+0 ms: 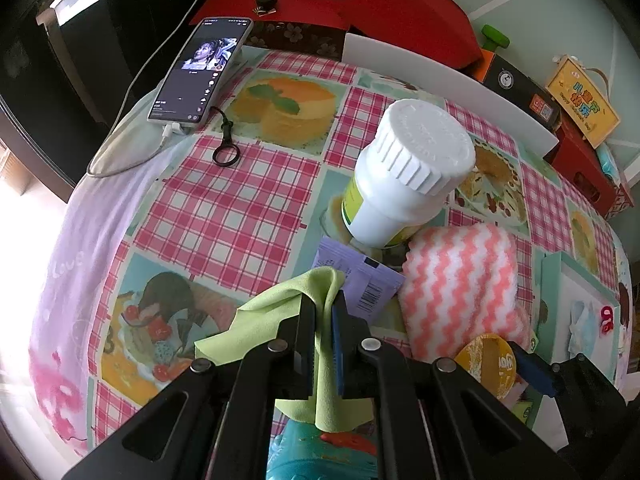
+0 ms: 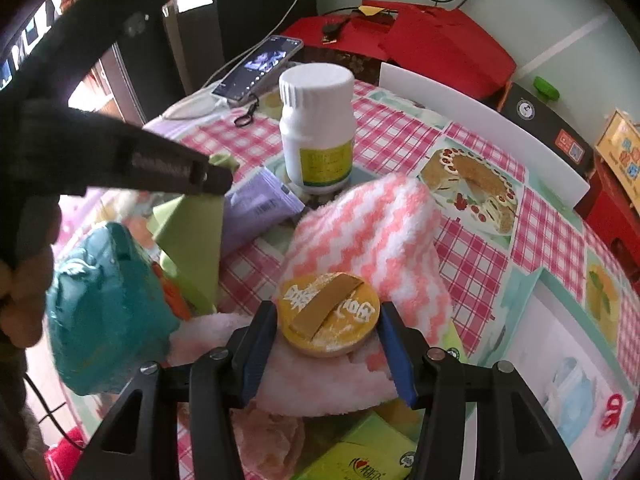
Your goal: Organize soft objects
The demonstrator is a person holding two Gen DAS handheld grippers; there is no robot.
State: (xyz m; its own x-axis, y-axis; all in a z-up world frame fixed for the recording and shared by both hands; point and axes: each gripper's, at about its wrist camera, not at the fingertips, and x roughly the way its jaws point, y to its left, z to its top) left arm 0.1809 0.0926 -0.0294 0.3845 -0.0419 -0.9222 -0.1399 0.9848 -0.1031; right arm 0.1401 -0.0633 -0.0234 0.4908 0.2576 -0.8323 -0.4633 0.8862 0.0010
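Between pads: left hand-held gripper (image 1: 323, 312) pinches green cloth (image 1: 276, 300); right hand-held gripper (image 2: 328, 324) spread around yellow tin (image 2: 328, 314).

Fluffy zigzag towel (image 2: 372, 232), smooth green cloth (image 1: 320, 344), glossy plastic bottle (image 1: 404, 176)

Pink-and-white gingham tablecloth (image 1: 224, 208) with cake prints; lime-green soft cloth (image 1: 280, 304); coral-and-white zigzag fluffy towel (image 2: 372, 232); white plastic bottle (image 2: 318, 128) with yellow-green label; round yellow lid (image 2: 328, 314) with white lettering; lilac packet (image 2: 256, 208); teal pouch (image 2: 104, 312).

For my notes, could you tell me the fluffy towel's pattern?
Pink-and-white zigzag stripes on the towel, clearest in the right wrist view.
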